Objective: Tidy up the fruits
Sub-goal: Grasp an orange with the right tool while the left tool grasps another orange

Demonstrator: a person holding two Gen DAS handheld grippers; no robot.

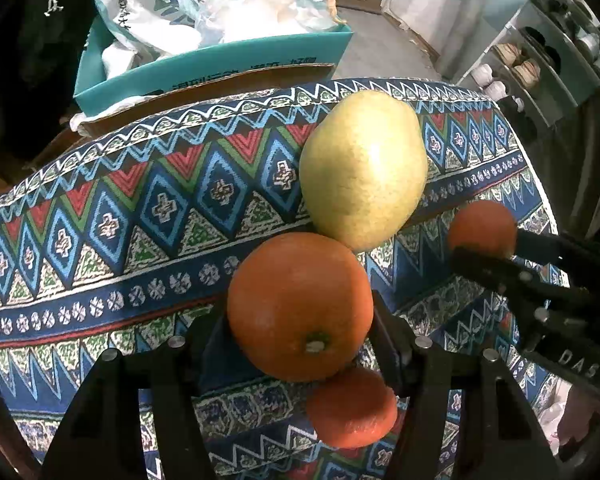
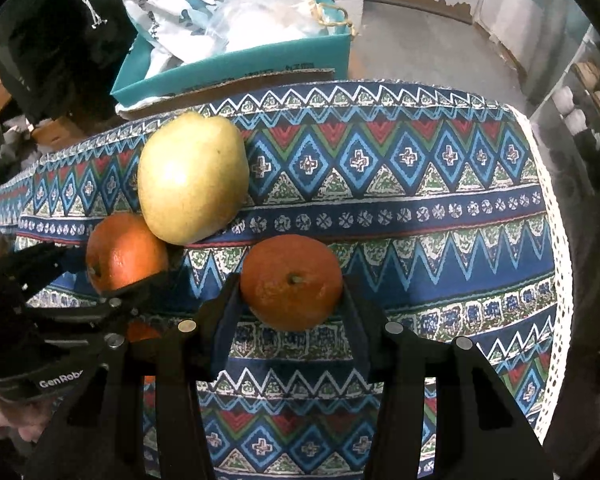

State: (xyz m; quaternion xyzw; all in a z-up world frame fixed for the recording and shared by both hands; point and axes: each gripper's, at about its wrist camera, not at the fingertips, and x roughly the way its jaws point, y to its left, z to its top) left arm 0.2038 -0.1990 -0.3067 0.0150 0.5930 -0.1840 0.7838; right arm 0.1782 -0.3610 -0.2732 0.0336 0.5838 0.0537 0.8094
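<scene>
Left tongs, low centre of left wrist view, clamped on large orange; small tangerine just below it. Right tongs clamped on tangerine, centre of right wrist view. Yellow-green pear touches large orange, lying on desk. "GenRob" legible on strap, lower left; "DAS" on other tongs. Desk under blue patterned cloth. Teal box with printed bags upper left; shelf upper right.
</scene>
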